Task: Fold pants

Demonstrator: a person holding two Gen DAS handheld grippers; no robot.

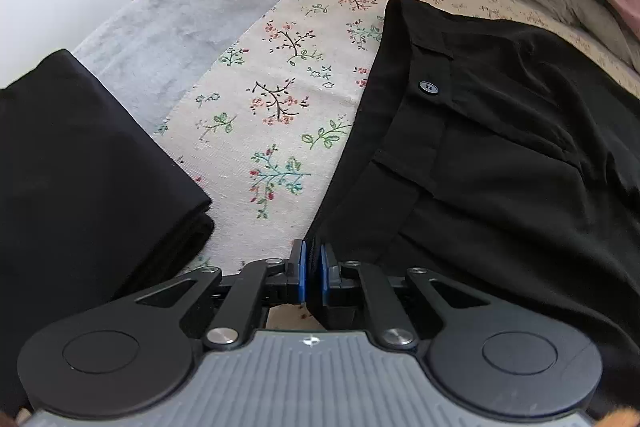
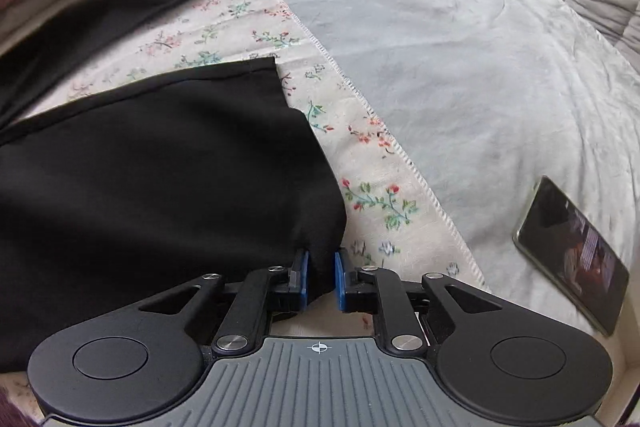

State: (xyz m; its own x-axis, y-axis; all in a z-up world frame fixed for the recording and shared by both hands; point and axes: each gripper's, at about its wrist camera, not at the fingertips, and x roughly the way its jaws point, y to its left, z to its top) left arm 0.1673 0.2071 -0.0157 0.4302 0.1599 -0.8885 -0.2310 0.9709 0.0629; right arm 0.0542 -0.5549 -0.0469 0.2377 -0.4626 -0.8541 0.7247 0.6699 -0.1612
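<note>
Left wrist view: we see the left gripper (image 1: pixel 311 269) with its blue pads (image 1: pixel 301 269) drawn nearly together on the near edge of the black pants (image 1: pixel 500 155), at the waistband end where the button (image 1: pixel 429 87) lies.
Right wrist view: the right gripper (image 2: pixel 320 277) pinches a gathered fold of the pants (image 2: pixel 168 163) at the near hem corner of one leg; dark cloth fills the gap between its pads (image 2: pixel 339 277).
Pants, position: spread flat on the floral cloth (image 1: pixel 280 115), with the second leg (image 2: pixel 100 15) angled away toward the far side.
Grip placement: we judge that holding waist and hem along one near edge lets both ends travel together, so one leg can be laid over the other.
Step in hand: by our reading, the first lengthwise fold, not yet begun.
Other items: a folded black garment (image 1: pixel 80 179) lies apart at left; a phone (image 2: pixel 572 255) rests on the grey blanket (image 2: pixel 460 67), well apart from the working area.
</note>
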